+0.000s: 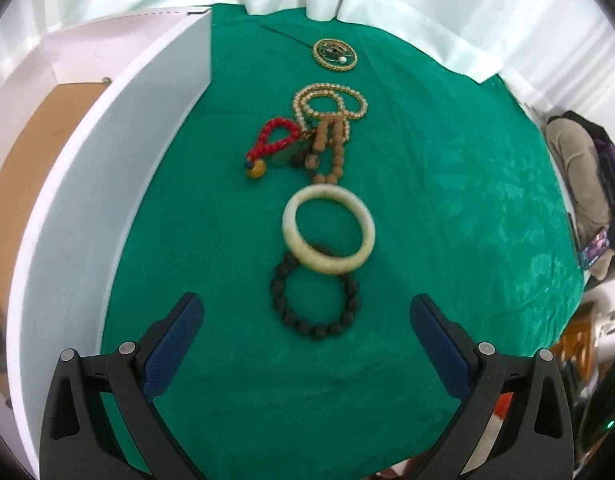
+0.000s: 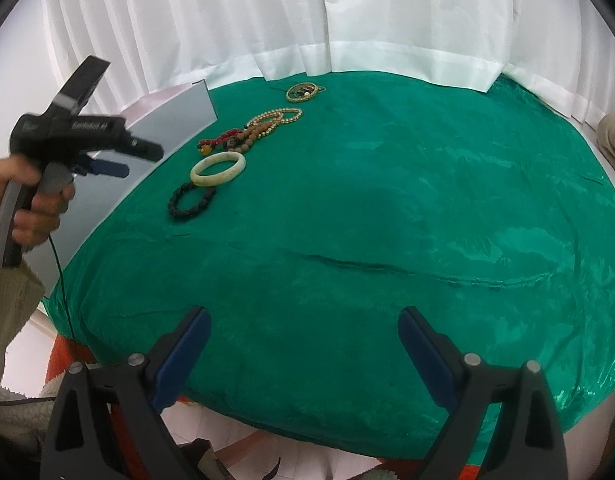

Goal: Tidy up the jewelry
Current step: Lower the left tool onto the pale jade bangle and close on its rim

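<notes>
Jewelry lies in a row on a green cloth (image 1: 447,208). Nearest is a black bead bracelet (image 1: 314,295), overlapped by a pale jade bangle (image 1: 328,229). Beyond lie a red bead string (image 1: 274,140), brown bead strands (image 1: 326,148), a gold bead necklace (image 1: 331,100) and a gold round piece (image 1: 334,54). My left gripper (image 1: 307,320) is open, just short of the black bracelet. In the right wrist view it (image 2: 107,168) hovers left of the bracelet (image 2: 192,201) and bangle (image 2: 218,168). My right gripper (image 2: 304,332) is open and empty over the cloth's near edge (image 2: 347,240).
A white box with a raised wall (image 1: 107,184) stands along the left edge of the cloth; its brown floor (image 1: 39,152) shows inside. White curtains (image 2: 307,20) hang behind the table. A seated person's legs (image 1: 579,184) are at the far right.
</notes>
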The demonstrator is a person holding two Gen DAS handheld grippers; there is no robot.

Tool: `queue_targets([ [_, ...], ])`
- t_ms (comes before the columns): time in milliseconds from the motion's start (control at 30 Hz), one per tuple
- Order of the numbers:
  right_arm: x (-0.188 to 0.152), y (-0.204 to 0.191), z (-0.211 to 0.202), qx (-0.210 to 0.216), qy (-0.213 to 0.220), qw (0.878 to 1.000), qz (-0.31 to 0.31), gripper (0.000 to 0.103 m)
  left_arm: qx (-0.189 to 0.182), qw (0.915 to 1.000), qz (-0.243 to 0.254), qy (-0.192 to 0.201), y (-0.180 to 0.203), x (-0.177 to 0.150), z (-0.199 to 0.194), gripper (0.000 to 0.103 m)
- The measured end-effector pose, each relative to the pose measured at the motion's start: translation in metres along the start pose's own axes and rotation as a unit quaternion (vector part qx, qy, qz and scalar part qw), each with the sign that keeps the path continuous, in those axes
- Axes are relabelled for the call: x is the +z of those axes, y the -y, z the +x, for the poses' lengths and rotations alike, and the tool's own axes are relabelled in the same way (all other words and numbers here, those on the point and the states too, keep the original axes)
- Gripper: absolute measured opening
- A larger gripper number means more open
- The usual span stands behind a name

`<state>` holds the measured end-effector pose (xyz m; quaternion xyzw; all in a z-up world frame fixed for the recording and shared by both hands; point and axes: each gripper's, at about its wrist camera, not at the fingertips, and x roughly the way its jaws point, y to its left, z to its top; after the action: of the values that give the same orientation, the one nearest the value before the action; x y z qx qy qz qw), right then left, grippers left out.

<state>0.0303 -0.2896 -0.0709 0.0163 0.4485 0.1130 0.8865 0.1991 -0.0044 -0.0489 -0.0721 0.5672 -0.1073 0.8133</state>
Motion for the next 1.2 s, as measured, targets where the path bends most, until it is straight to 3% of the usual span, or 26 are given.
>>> queue_targets([
  [133,-0.002,0.005,-0.001,0.002,0.002,1.0,0.01,0.096,-0.009,0.9997,-0.018,-0.016,-0.005,0.023,0.02,0.102],
  [300,-0.003,0.006,0.002,0.003,-0.003,1.0,0.012,0.096,0.019,0.9986,-0.031,-0.039,-0.012,0.036,0.051,0.1],
  [400,-0.003,0.007,0.001,0.005,0.001,1.0,0.015,0.096,0.044,0.9977,-0.027,-0.045,-0.011,0.041,0.065,0.092],
  [533,-0.001,0.01,0.005,0.003,-0.005,1.0,0.02,0.096,0.049,0.9963,-0.023,-0.067,-0.004,0.044,0.083,0.081],
  [667,0.0,0.01,0.004,0.003,-0.002,1.0,0.021,0.096,0.111,0.991,0.015,-0.074,0.014,0.049,0.096,0.073],
  [700,0.0,0.01,0.003,0.003,-0.001,1.0,0.021,0.096,0.124,0.9892,0.025,-0.074,0.019,0.05,0.097,0.069],
  [767,0.001,0.011,0.004,0.002,-0.002,1.0,0.022,0.096,0.119,0.9896,0.04,-0.07,0.028,0.051,0.097,0.048],
  [800,0.0,0.012,0.005,0.002,-0.004,1.0,0.024,0.096,0.12,0.9892,0.047,-0.069,0.032,0.052,0.095,0.024],
  [833,0.0,0.012,0.006,0.003,-0.005,1.0,0.025,0.096,0.136,0.9869,0.054,-0.068,0.035,0.051,0.095,0.01],
  [1067,0.002,0.012,-0.002,0.002,0.003,1.0,0.024,0.096,0.076,0.996,0.011,-0.046,0.022,0.042,0.075,0.008],
  [1200,0.002,0.015,-0.003,0.002,0.004,1.0,0.027,0.096,0.06,0.9978,0.004,-0.027,0.011,0.023,0.049,0.008],
])
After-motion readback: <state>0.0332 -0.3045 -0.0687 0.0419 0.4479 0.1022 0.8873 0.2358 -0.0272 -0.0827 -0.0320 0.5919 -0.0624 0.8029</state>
